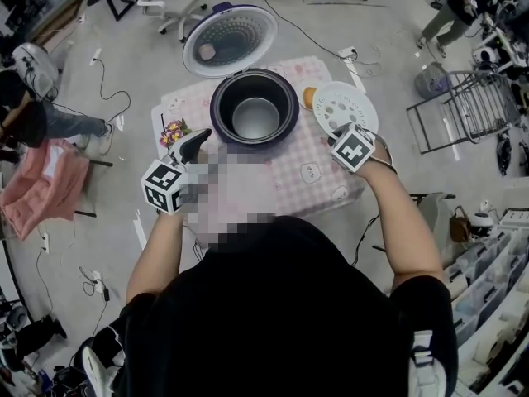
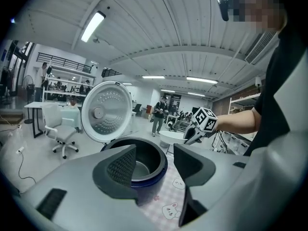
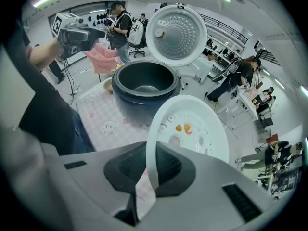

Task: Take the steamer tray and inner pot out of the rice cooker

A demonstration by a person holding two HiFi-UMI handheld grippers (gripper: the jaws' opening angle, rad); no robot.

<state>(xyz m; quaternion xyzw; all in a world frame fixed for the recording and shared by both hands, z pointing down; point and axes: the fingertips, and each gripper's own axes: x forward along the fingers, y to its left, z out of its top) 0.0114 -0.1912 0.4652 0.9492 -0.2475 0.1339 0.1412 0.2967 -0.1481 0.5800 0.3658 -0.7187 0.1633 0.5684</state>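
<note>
Between clamped jaws of your right gripper (image 3: pixel 153 171), steamer tray (image 3: pixel 192 129) rim; ahead of your open left gripper (image 2: pixel 155 165), rice cooker (image 2: pixel 150 183).

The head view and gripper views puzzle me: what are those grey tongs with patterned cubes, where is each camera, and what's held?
No robot: a person holds a two-jaw gripper in each hand. The cubes belong to the grippers. One camera sits on the person's head, looking down; one rides on each gripper. On the pink checked cloth stands an open rice cooker, its inner pot inside. The right gripper is clamped on the rim of the white steamer tray. The left gripper is open and empty.
</note>
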